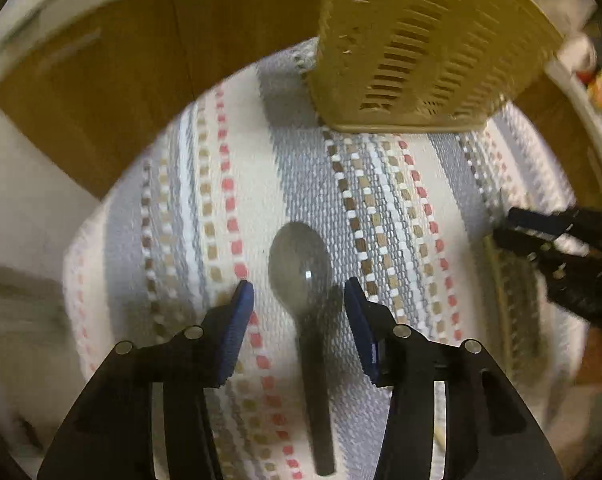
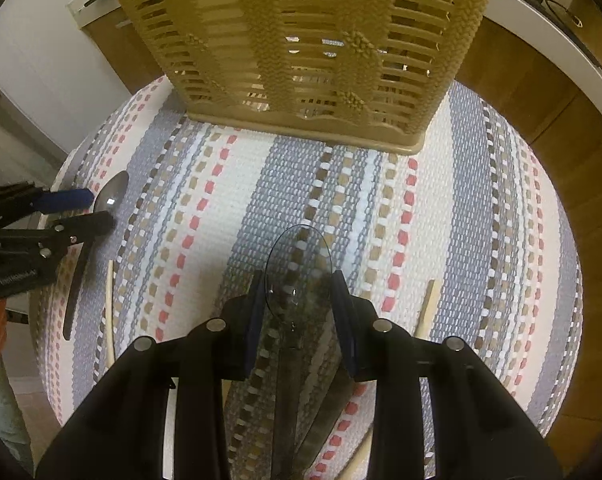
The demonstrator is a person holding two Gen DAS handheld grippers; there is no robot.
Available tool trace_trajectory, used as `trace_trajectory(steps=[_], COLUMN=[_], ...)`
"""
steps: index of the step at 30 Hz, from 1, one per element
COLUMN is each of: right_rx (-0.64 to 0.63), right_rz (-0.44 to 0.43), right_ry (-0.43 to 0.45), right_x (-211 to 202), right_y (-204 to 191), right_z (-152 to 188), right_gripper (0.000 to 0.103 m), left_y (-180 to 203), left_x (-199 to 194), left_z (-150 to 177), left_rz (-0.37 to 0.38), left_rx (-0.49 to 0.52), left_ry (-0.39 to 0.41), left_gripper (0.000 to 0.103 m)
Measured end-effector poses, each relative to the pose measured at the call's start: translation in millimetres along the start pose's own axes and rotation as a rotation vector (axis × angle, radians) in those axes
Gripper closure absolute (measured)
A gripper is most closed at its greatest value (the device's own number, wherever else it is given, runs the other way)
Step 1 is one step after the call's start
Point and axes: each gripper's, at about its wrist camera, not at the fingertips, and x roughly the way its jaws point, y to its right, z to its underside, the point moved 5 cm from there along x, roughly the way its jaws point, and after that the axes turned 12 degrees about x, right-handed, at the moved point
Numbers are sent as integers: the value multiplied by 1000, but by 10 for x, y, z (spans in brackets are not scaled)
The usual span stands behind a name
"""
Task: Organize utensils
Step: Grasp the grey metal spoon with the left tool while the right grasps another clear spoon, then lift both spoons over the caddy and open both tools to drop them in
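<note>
A grey spoon (image 1: 301, 272) lies on the striped mat, bowl pointing to the tan slotted utensil basket (image 1: 425, 52). My left gripper (image 1: 299, 292) is open, its blue pads either side of the spoon's neck, not touching. In the right wrist view a clear plastic spoon (image 2: 299, 268) lies between the pads of my right gripper (image 2: 297, 292), which stands open around its bowl; whether the pads touch it I cannot tell. The basket (image 2: 301, 48) stands just ahead. The left gripper (image 2: 73, 212) and grey spoon (image 2: 111, 196) show at the far left.
The striped woven mat (image 2: 441, 240) covers the round surface. Pale wooden sticks lie on it at left (image 2: 109, 312) and right (image 2: 427, 308). Wooden cabinet fronts (image 1: 113, 72) and a white counter edge lie beyond. The right gripper (image 1: 557, 248) shows at the far right.
</note>
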Motion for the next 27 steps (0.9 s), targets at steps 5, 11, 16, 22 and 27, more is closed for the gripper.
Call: trace_trajectory(steps=[5, 11, 16, 22, 27], right_rx=[-40, -36, -38, -82, -82], right_rz=[1, -18, -113, -215, -320], right_ry=[-20, -7, 92, 291, 423], right_x=[-20, -5, -301, -845, -1225], right_y=[-42, -118, -84, -72, -1], right_z=[33, 37, 163, 318, 333], right_gripper=[73, 74, 74, 74, 74], left_y=[140, 175, 235, 400, 484], left_x=[-10, -49, -455, -942, -1361], left_z=[18, -65, -58, -148, -186], left_rz=[-51, -50, 11, 29, -7], left_rx=[59, 40, -14, -41, -50], left_ry=[-34, 24, 279, 519, 699], left_gripper=[79, 94, 94, 94, 94])
